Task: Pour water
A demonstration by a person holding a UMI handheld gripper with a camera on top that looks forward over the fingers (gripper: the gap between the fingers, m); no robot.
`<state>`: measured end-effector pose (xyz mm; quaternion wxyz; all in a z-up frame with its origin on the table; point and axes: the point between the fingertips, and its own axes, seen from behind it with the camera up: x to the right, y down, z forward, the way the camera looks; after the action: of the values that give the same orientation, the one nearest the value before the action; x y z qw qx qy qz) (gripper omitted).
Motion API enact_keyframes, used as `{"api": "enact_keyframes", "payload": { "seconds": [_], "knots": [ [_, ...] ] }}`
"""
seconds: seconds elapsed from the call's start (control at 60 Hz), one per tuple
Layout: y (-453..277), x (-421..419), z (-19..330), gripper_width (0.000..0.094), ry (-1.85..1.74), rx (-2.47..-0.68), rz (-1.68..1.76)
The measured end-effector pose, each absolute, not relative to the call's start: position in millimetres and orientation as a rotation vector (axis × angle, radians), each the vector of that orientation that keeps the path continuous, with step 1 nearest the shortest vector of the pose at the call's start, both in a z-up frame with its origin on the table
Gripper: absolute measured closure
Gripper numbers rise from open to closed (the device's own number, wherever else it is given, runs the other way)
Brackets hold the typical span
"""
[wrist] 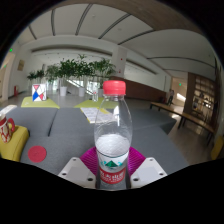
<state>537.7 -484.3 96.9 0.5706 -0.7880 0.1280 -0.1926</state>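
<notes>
A clear plastic water bottle [113, 130] with a red cap and a green and red label stands upright between my two fingers. My gripper [112, 170] is shut on the bottle: both magenta pads [88, 160] press against its lower body at the label. The bottle looks nearly full of water. It is held above a grey table [60, 130]. The bottle's base is hidden between the fingers.
A red round coaster [37, 154] lies on the table to the left of the fingers. A yellow object [10, 140] with a red and white pack sits further left. Green plants [70, 70] and chairs stand in the hall beyond.
</notes>
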Motion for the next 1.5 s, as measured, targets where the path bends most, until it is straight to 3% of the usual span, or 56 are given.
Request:
{"api": "enact_keyframes", "payload": {
  "seconds": [0.1,0.25,0.383,0.5,0.633,0.783,0.9,0.967,1.067,1.217,1.4,1.5],
  "knots": [
    [-487.1,534.8,136.9,0.0599,0.231,-1.821,-0.591],
    [-486.2,518.8,235.4,0.0596,0.031,-1.715,-0.907],
    [-460.7,456.7,328.6,0.0601,-0.270,-1.527,-1.250],
    [-431.6,388.4,371.6,0.0600,-0.567,-1.355,-1.478],
    [-397.0,306.0,375.6,0.0601,-0.932,-1.112,-1.678],
    [-361.8,243.0,331.3,0.0599,-1.295,-0.901,-1.780],
    [-348.7,216.4,278.1,0.0600,-1.530,-0.732,-1.789],
    [-344.4,189.3,271.7,0.0601,-1.589,-0.707,-1.794],
    [-341.5,200.8,256.5,0.0602,-1.605,-0.723,-1.791],
    [-346.1,179.5,280.7,0.0603,-1.507,-0.745,-1.717],
    [-367.2,208.4,351.2,0.0600,-0.946,-1.128,-1.307],
    [-371.7,215.0,363.6,0.0597,-0.586,-1.347,-0.913]
  ]
}}
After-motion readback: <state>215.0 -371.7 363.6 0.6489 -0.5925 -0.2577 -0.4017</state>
